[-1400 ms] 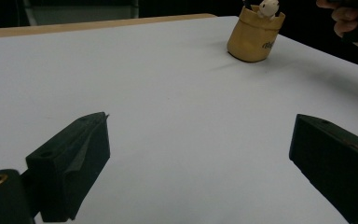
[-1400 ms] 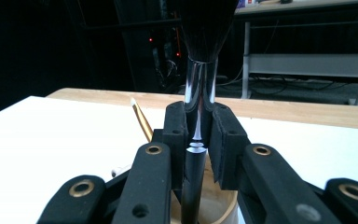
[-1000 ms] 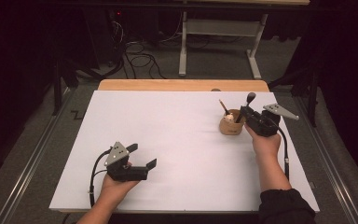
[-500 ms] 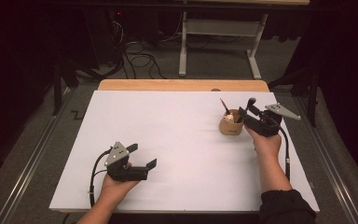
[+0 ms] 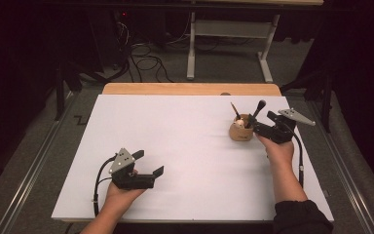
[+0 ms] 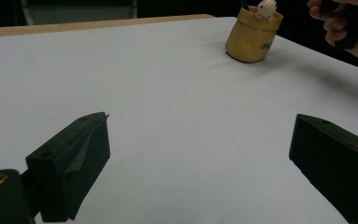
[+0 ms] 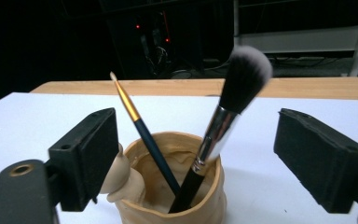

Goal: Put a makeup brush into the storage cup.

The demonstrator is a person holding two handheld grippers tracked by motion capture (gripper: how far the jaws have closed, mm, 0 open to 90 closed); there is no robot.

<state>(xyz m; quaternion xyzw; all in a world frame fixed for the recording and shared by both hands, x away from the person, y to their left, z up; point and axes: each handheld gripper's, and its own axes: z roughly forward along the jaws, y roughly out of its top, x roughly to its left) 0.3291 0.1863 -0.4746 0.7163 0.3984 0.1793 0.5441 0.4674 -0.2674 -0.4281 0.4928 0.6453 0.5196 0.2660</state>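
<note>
Tongs [image 7: 191,158] on the right, just opening, stand wide beside the brush [image 7: 223,121], level.

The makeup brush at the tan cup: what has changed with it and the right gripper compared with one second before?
The right gripper has just been opening its jaws and has let go of the makeup brush, which now leans free inside the tan cup beside the thin paintbrush. The jaws stand apart on either side of the brush. The cup, both hands and the open left gripper stayed in place.
</note>
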